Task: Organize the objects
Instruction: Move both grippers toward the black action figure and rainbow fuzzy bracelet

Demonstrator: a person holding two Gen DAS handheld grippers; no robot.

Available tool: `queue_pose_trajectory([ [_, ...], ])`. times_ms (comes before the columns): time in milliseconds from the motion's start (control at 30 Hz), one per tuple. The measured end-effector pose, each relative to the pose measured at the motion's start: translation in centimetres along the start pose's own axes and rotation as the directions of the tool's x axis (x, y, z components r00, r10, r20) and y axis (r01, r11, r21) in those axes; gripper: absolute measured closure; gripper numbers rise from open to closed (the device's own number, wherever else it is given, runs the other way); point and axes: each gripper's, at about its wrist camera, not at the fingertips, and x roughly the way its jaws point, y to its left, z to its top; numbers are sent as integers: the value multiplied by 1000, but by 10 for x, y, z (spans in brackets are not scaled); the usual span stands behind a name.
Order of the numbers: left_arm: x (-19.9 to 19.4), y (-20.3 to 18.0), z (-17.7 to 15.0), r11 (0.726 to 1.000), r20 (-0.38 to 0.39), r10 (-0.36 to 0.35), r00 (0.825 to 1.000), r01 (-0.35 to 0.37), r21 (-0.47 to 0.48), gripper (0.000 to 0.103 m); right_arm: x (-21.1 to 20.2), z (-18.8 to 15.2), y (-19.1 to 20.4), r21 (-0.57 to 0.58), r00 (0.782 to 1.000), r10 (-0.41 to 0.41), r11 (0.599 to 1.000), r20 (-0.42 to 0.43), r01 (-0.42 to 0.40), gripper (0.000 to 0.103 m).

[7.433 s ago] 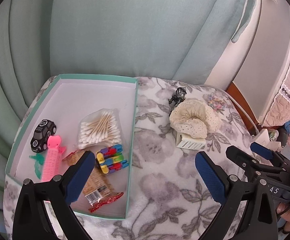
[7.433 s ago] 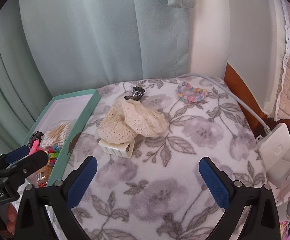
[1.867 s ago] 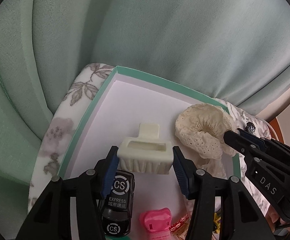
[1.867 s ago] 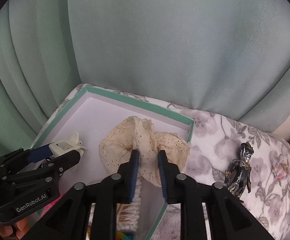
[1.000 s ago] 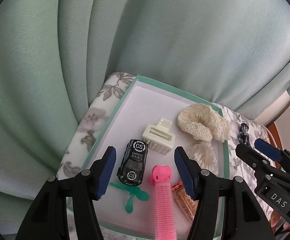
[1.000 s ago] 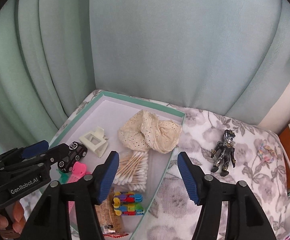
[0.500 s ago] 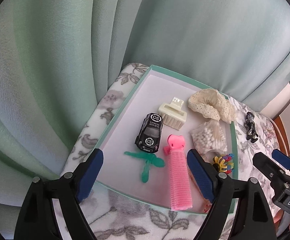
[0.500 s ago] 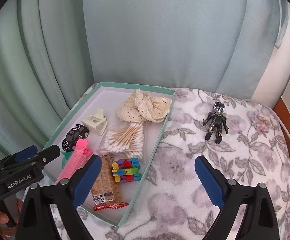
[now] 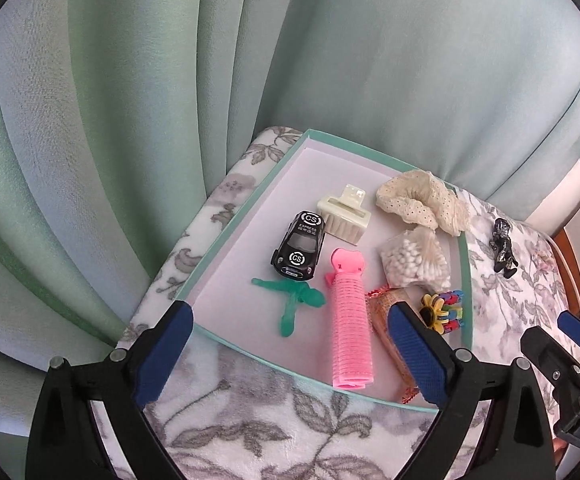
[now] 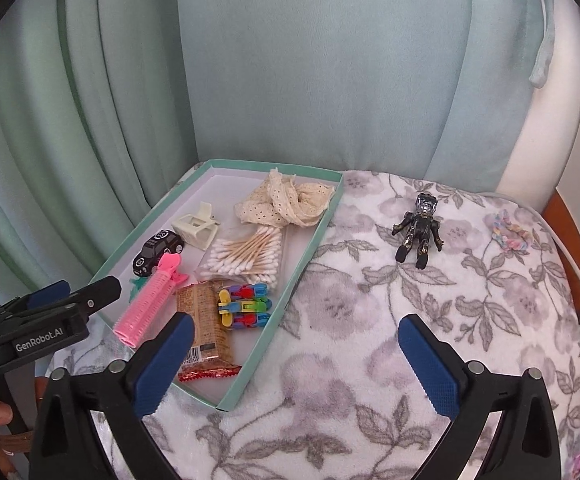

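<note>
- While both spread wide and empty, the left tool (image 9: 285, 354) hovers over the teal tray (image 10: 310, 250), the right tool (image 10: 296, 362) beside it.
- Inside lie the lace scrunchie (image 10: 290, 202) and cream hair claw (image 9: 344, 216).
- Outside, the dark figurine (image 10: 420, 230) and pastel scrunchie (image 10: 510, 236) rest on the floral desk (image 10: 370, 320).

The toy car (image 9: 299, 245) in the tray (image 9: 225, 232) bears "CS" in rings on its roof and bonnet, with "EXPRESS" between. The left claw (image 10: 51, 302) body reads "GenRobot.AI". The right claw (image 9: 562, 340) body shows "DAS", cut off at the frame edge.
</note>
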Motion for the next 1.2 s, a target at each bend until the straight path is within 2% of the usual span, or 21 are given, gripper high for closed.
queue_pose_trajectory([
  [267,-3,-40,-1,1000,2,-10,1000,10,26,5,-10,3,-42,35,1000,-8,999,20,7,0],
  [667,7,-132,16,987,6,-105,994,104,126,5,-14,15,-131,126,996,-77,989,53,70,0],
  [833,15,-180,32,968,-21,-165,986,166,189,5,-6,27,-170,182,990,-122,977,64,109,0],
  [967,23,-217,47,952,-13,-206,979,203,230,5,9,32,-199,223,988,-145,966,44,132,0],
  [1200,60,-264,58,939,-54,-202,978,209,272,5,42,37,-239,291,985,-171,942,-6,166,0],
])
